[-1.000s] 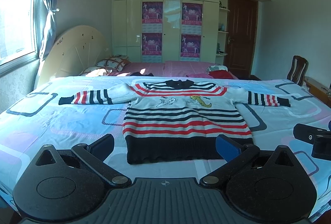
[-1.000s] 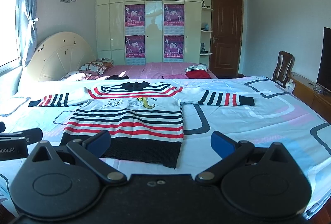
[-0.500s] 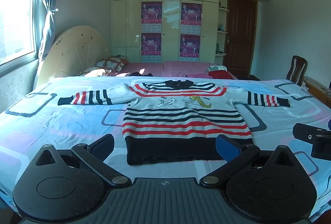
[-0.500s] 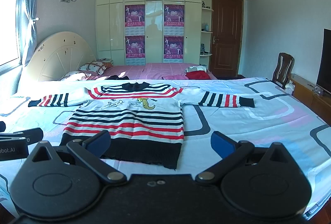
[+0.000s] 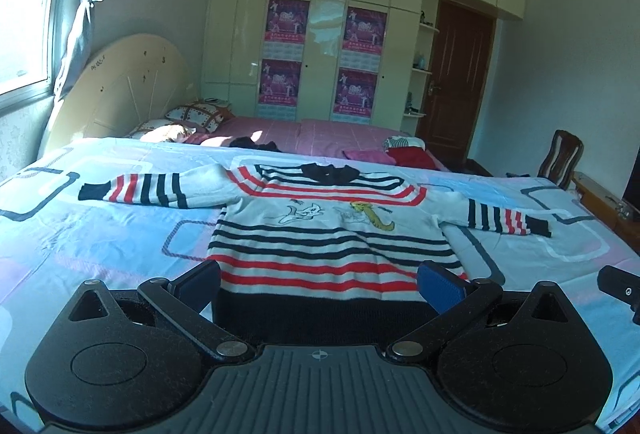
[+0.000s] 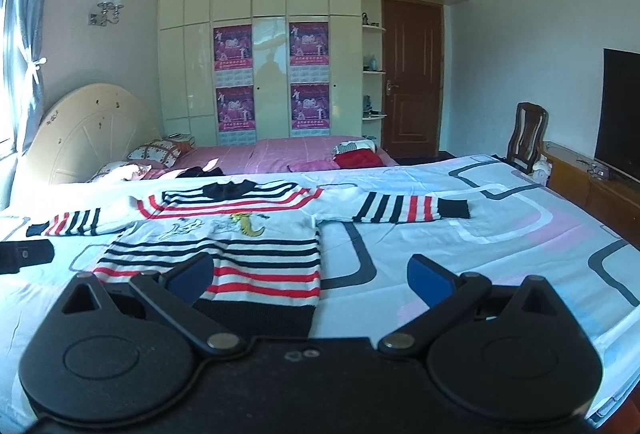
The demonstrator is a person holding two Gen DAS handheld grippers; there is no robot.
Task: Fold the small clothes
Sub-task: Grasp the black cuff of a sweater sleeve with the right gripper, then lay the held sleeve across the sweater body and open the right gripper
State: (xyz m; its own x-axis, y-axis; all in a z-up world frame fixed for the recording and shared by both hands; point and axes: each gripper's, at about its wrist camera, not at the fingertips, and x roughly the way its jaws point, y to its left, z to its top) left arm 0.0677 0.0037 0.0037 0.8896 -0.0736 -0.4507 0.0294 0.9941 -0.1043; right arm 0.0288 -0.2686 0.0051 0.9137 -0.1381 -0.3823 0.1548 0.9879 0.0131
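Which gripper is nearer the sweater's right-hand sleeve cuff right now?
Right. The right gripper sits off the sweater's right edge, with the cuff ahead of it. The left gripper is centred on the hem, further from that cuff.

Both tongs, left (image 5: 318,284) and right (image 6: 310,276), have moved closer over the sweater's (image 5: 332,234) hem.

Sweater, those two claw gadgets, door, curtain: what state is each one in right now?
Striped sweater: unfolded, flat on the bedsheet, sleeves spread out.
Left gripper: jaws open, holding nothing.
Right gripper: jaws open, holding nothing.
Door: closed.
Curtain: tied back.
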